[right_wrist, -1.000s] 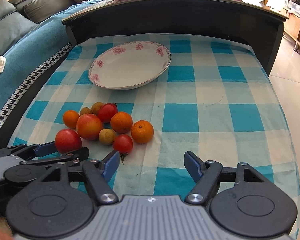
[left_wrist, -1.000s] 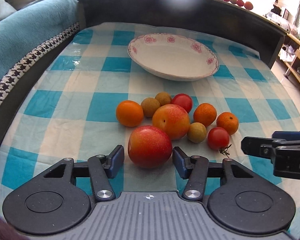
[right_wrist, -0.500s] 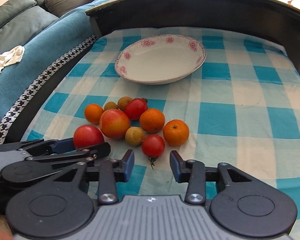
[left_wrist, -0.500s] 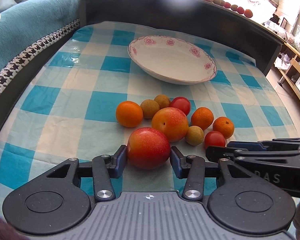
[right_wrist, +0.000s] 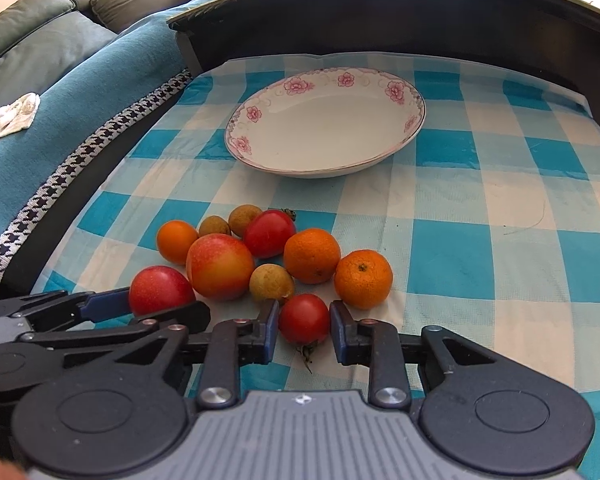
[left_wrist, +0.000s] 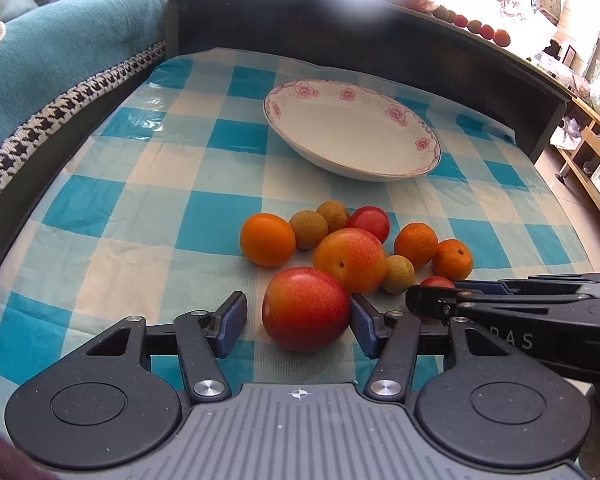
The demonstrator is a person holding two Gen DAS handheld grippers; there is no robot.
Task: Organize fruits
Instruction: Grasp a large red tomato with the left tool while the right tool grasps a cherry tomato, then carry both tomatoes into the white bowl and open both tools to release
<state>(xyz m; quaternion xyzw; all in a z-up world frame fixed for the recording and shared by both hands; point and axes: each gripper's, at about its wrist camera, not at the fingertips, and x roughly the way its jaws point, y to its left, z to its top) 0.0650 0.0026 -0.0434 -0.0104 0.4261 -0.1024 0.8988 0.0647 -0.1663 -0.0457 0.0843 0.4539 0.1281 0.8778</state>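
Observation:
A cluster of fruit lies on the checked cloth in front of an empty white plate [left_wrist: 352, 136] with pink flowers. My left gripper [left_wrist: 298, 316] straddles a red plum [left_wrist: 305, 309]; its right pad touches the plum, while the left pad stands a little apart. My right gripper [right_wrist: 304, 322] is shut on a small red tomato [right_wrist: 304, 318] that rests on the cloth. The plate also shows in the right wrist view [right_wrist: 324, 120]. A larger orange-red plum [left_wrist: 350, 260], mandarins [right_wrist: 363, 278] and brown longans [right_wrist: 271, 282] sit just beyond the grippers.
A teal sofa [right_wrist: 60, 92] with a houndstooth trim runs along the left of the table. A dark raised ledge [right_wrist: 380, 12] with more fruit on top borders the far side. Shelving [left_wrist: 592, 160] stands at the right.
My right gripper moved forward and left, and its jaws closed around the small tomato. My left gripper's left pad drew a little away from the red plum.

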